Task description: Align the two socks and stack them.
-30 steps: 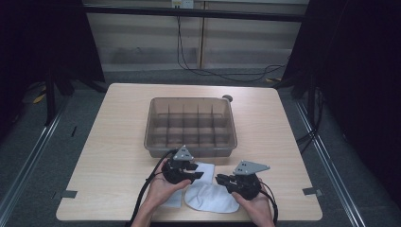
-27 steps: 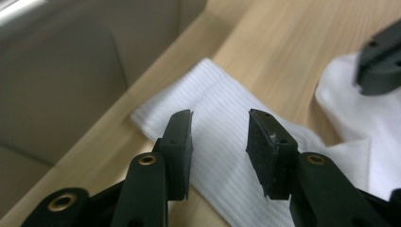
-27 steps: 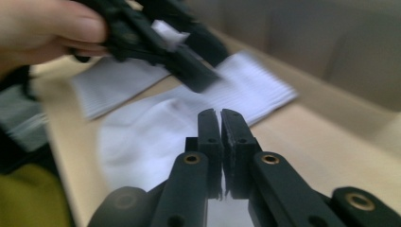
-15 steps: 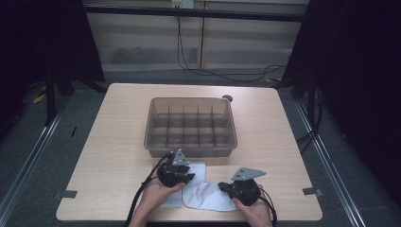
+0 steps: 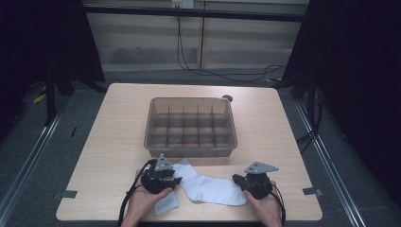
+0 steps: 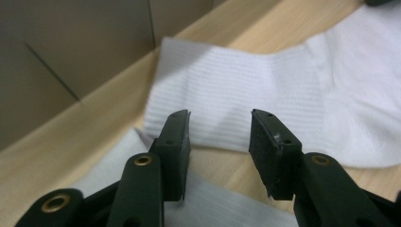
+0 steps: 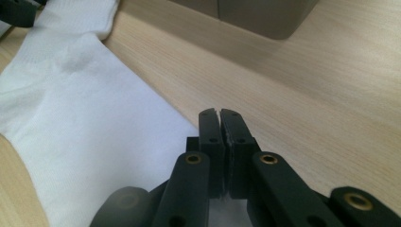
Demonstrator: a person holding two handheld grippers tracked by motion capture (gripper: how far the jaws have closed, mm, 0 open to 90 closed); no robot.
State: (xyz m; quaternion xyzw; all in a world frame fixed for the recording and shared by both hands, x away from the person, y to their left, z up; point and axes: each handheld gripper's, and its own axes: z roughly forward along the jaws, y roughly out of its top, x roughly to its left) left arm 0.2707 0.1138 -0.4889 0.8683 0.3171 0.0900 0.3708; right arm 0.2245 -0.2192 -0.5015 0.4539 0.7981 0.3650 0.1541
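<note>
Two tools work one white sock (image 5: 208,188) flat on the bench (image 5: 118,142): my right tool (image 7: 220,113) pinches its toe, my left tool (image 6: 220,125), just widened and empty, must next seize the cuff.

L gripper (image 5: 171,182) jaws apart, just been opening — R gripper (image 5: 238,181) pressed shut, both low, pointing inward.

Black tongs (image 6: 220,142) with brass rivets, trailing cables.

A brown divided bin (image 5: 191,125) sits mid-table (image 5: 118,123), with cables (image 5: 222,71) on the floor behind.
</note>
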